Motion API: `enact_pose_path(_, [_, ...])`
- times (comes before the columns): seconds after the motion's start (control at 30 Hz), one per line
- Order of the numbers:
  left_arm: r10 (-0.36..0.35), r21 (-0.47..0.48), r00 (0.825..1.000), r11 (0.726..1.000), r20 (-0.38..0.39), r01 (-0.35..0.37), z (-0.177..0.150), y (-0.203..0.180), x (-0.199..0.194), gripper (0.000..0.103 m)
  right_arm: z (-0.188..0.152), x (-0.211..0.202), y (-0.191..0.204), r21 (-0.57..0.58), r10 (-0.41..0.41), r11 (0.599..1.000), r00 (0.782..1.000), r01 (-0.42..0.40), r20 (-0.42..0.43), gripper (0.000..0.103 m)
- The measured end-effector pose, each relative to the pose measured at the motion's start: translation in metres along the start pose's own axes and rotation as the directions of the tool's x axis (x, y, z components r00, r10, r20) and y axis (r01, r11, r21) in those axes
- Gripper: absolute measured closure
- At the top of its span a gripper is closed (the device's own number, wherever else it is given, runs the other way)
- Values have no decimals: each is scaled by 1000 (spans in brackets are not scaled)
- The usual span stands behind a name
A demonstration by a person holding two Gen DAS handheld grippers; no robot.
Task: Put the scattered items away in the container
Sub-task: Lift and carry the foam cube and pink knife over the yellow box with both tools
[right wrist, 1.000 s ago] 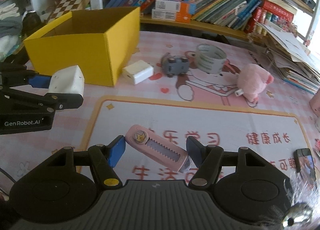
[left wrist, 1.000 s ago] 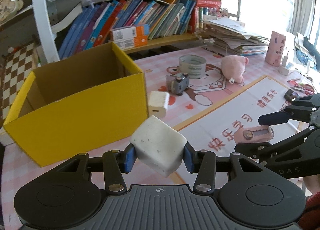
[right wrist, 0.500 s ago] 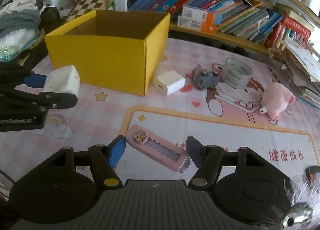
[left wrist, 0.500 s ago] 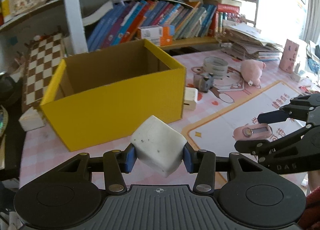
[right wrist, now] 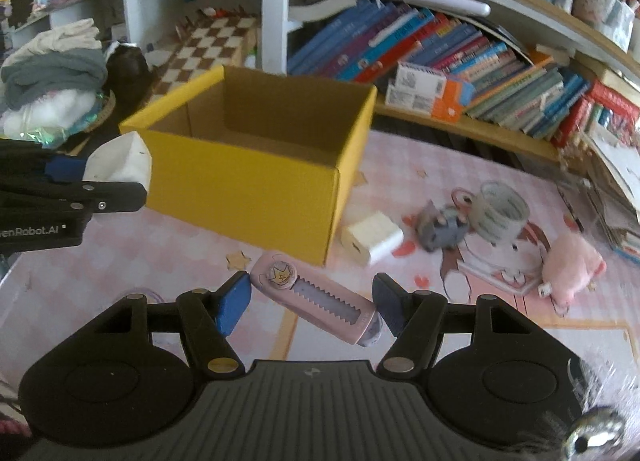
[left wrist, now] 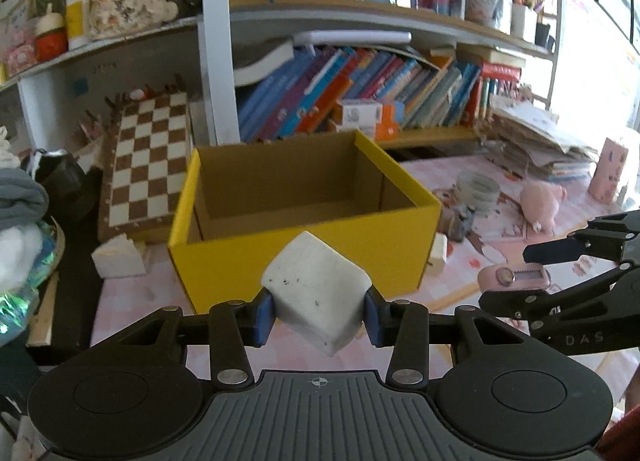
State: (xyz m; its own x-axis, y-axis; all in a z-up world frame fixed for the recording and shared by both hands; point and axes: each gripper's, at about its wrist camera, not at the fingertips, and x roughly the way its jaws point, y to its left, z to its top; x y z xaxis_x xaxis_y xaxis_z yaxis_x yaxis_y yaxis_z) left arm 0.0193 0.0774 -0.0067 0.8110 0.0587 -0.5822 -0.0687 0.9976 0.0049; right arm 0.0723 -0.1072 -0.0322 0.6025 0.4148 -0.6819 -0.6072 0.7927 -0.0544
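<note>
My left gripper (left wrist: 319, 315) is shut on a white cube-shaped block (left wrist: 314, 293), held in the air in front of the open yellow cardboard box (left wrist: 304, 257). My right gripper (right wrist: 310, 307) is shut on a pink utility knife (right wrist: 316, 299), held above the table in front of the box's right corner (right wrist: 336, 217). The left gripper with the white block shows at the left of the right wrist view (right wrist: 120, 165). The right gripper with the pink knife shows at the right of the left wrist view (left wrist: 516, 277). The box looks empty inside.
On the pink mat lie a small white charger (right wrist: 372, 243), a grey toy (right wrist: 442, 229), a tape roll (right wrist: 498, 211) and a pink plush pig (right wrist: 572, 267). A bookshelf (right wrist: 440, 57) stands behind. A chessboard (left wrist: 146, 161) and folded clothes (right wrist: 52, 73) lie left of the box.
Both grippers have risen and drawn back to the left with their objects still held. The box now sits centred ahead of the left gripper, with its inside in view.
</note>
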Motion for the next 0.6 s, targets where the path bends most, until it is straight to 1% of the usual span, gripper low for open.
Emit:
enact_pose_path(0.3, [23, -19, 999, 1000, 30, -22, 9, 16, 3, 61, 23, 4, 8, -37, 15, 999, 999, -14, 35, 38])
enact_pose_path(0.6, [35, -23, 999, 999, 29, -34, 14, 25, 10, 62, 35, 14, 13, -60, 28, 998, 999, -25, 37, 38])
